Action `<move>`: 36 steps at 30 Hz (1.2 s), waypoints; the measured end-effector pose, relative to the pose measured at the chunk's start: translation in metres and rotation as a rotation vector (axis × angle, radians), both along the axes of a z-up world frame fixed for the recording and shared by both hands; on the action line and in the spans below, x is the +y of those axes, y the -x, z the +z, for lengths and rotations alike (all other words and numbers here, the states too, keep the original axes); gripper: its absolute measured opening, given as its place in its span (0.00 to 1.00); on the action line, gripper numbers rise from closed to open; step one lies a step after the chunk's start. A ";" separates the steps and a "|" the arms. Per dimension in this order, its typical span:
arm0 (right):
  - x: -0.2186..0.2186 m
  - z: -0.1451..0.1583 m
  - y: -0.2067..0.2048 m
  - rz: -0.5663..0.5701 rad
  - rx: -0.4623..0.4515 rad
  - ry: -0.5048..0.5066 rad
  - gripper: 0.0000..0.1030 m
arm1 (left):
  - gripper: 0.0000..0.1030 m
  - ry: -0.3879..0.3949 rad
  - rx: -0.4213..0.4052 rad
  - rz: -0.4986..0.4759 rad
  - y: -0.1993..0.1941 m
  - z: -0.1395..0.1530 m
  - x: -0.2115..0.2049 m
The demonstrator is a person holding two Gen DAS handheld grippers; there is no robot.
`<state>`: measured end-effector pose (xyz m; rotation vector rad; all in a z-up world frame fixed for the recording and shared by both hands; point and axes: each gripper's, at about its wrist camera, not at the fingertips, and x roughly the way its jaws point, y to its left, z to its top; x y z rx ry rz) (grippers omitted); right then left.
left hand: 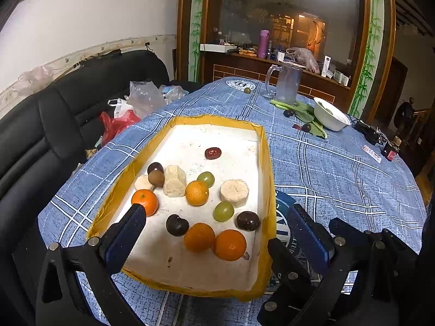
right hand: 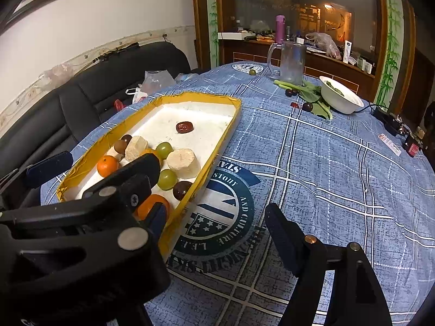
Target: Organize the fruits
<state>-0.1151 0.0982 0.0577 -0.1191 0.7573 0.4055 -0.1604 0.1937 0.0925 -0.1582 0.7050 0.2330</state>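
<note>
- Left wrist view: whole tray (left hand: 267, 168) seen from above-front, yellow rim, white floor. Shows all the fruit: four oranges (left hand: 199, 237), two green grapes (left hand: 223, 211), dark plums (left hand: 177, 225), red date (left hand: 212, 153), pale cut chunks (left hand: 234, 192).
- Right wrist view: same tray (right hand: 217, 146) from its right side; the near oranges are mostly hidden behind the left gripper's body, one orange (right hand: 107, 166) clear at the far rim.
- Right view also shows the round logo (right hand: 217, 217) on the blue cloth (right hand: 339, 176) just right of the tray.
- Both views: far end of table has jug (right hand: 292, 62), white bowl (right hand: 341, 97), greens and loose dark fruit (right hand: 307, 106).
- Left gripper (left hand: 217, 214): fingers spread wide, holding nothing, over the tray's near end, tilted down; left finger tip (left hand: 134, 214) just by an orange, right finger outside the tray's right rim.
- Two near oranges and a plum lie between its fingers, below the tips.
- Right gripper (right hand: 214, 212): spread wide, holding nothing, low over the cloth and logo, right of the tray; its left finger (right hand: 157, 214) sits at the tray's right wall next to an orange (right hand: 148, 206).
</note>
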 end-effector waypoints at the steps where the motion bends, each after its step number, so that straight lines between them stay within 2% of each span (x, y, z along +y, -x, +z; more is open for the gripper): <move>1: 0.001 0.000 -0.001 0.000 0.002 0.002 0.77 | 1.00 0.002 0.002 0.000 0.000 -0.001 0.001; 12: 0.012 -0.003 -0.003 0.019 0.010 0.024 0.78 | 1.00 0.041 0.031 0.011 -0.006 -0.007 0.011; 36: 0.031 -0.010 -0.019 0.040 0.050 0.040 0.78 | 1.00 0.076 0.093 0.071 -0.017 -0.020 0.030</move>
